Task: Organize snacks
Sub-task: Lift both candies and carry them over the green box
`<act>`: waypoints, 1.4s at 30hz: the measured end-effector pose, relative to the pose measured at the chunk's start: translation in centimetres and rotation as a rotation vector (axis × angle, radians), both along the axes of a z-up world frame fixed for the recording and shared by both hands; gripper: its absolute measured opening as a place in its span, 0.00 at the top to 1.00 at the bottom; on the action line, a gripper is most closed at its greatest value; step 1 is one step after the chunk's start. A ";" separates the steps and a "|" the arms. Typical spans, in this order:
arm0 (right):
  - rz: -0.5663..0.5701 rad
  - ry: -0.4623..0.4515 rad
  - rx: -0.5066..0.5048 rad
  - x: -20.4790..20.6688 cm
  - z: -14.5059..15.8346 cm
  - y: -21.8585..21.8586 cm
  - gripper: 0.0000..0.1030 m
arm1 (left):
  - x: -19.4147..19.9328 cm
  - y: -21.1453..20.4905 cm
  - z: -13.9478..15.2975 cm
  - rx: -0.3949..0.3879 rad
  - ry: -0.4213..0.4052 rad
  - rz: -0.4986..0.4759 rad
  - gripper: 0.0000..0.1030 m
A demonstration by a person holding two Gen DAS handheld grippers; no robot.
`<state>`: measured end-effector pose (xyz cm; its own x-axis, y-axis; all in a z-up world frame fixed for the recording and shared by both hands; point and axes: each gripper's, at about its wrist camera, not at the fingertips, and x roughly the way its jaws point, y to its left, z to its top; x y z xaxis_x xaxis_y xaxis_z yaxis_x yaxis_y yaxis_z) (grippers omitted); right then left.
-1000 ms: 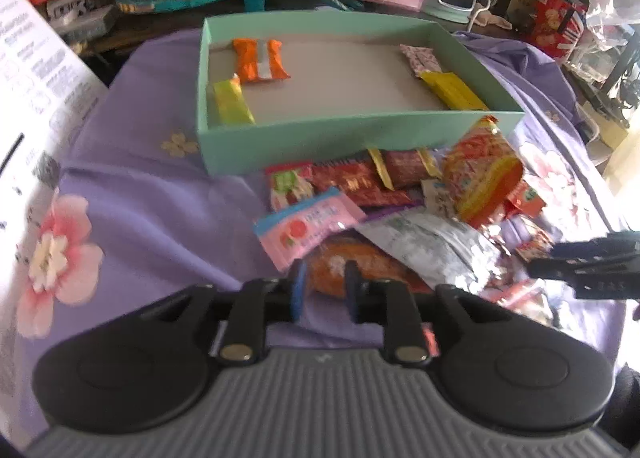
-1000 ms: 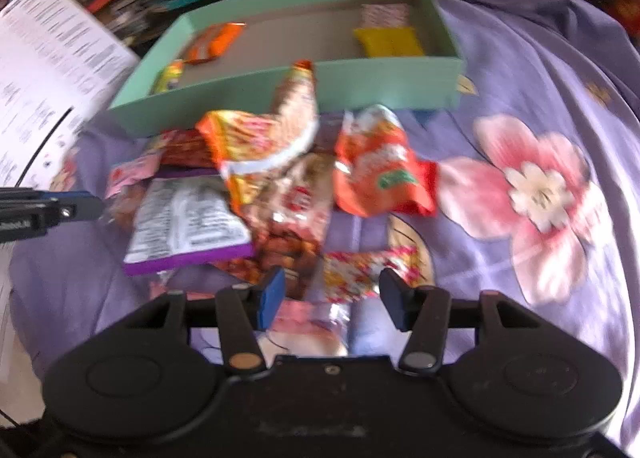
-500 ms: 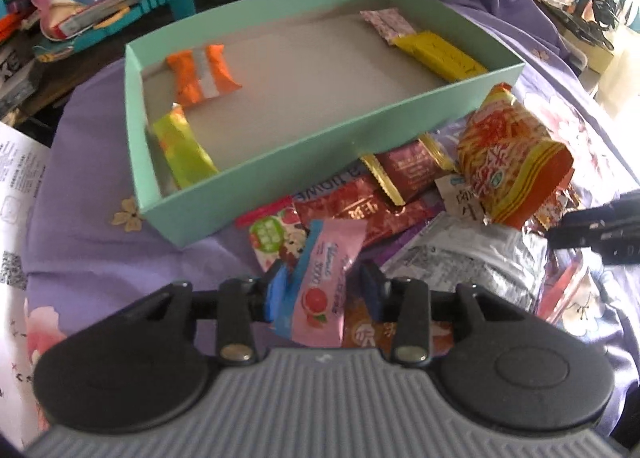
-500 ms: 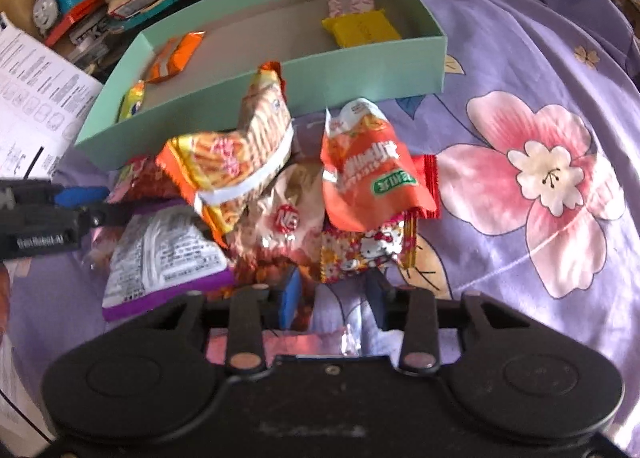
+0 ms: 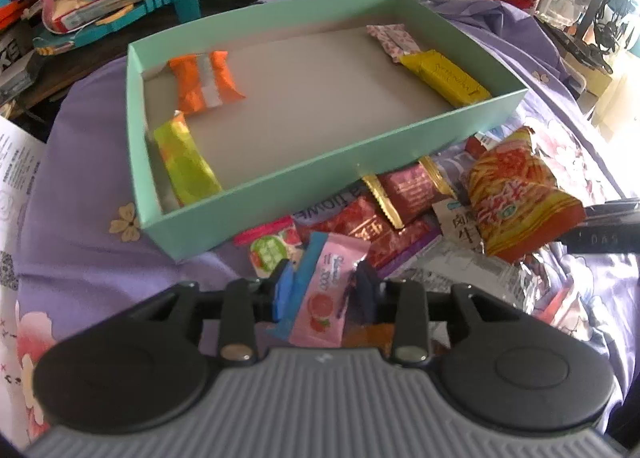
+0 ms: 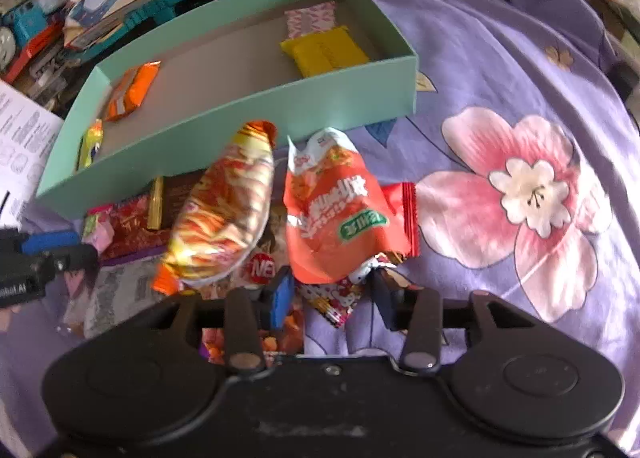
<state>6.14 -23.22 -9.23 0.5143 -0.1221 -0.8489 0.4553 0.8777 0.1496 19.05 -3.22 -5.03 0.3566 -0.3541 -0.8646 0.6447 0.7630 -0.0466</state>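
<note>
A mint-green box lies on the purple flowered cloth, holding an orange packet, a lime one, a yellow one and a patterned pink one. In front of it sits a heap of loose snacks. My left gripper is shut on a pink fruit-candy packet, raised off the heap. My right gripper is low at the heap's near edge, its pads against a small crumpled Hello Kitty packet, just below an orange-red bag. A striped orange chips bag lies left of it.
Books, a blue toy train and boxes crowd the table behind the box. A printed paper sheet lies at the left. The cloth with a big pink flower spreads to the right of the heap.
My left gripper took the pink candy packet from the heap and lifted it toward the box. My right gripper narrowed its jaws and moved forward to the Hello Kitty packet.
</note>
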 end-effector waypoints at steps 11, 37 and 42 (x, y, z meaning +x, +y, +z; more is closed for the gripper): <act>0.091 -0.020 -0.003 -2.3 0.2 -0.7 0.74 | -0.8 -0.4 -0.9 0.046 0.021 0.036 0.83; 0.214 -0.175 -0.079 -2.3 9.1 -2.9 0.74 | -1.8 0.1 7.1 -0.132 -0.080 0.191 0.83; 0.273 -0.202 -0.080 2.4 10.6 -3.8 0.74 | 1.2 -0.7 7.1 -0.129 -0.093 0.214 0.83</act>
